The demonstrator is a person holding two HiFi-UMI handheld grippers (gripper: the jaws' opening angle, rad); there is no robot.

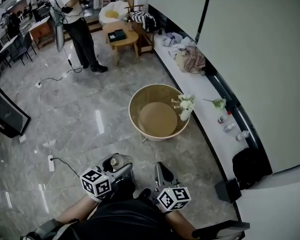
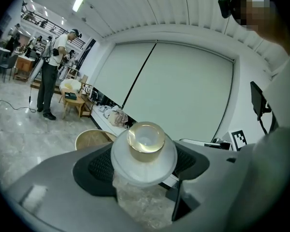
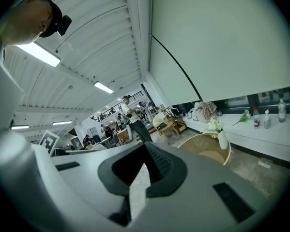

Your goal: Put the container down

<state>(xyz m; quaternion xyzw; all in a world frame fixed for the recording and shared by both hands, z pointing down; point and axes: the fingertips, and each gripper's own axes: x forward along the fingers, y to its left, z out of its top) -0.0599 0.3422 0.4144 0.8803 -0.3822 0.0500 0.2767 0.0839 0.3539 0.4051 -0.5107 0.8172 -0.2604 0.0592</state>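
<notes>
The container [image 2: 145, 141] is a clear jar with a gold cap and a wide white collar. It stands between the dark pads of my left gripper [image 2: 145, 166], which is shut on it. In the head view the same container [image 1: 114, 161] shows at the tip of the left gripper [image 1: 115, 164], held low over the grey marble floor, close to the person's body. My right gripper [image 1: 161, 170] is beside it to the right; its jaws [image 3: 142, 178] are shut with nothing between them, only a thin pale slit.
A round wooden table [image 1: 139, 96] stands ahead with a white vase of flowers [image 1: 185, 108] at its right rim. A long white bench [image 1: 205, 91] along the wall carries clothes and small bottles [image 1: 230, 126]. A person [image 1: 77, 24] stands far back left; a cable [image 1: 47, 139] runs across the floor.
</notes>
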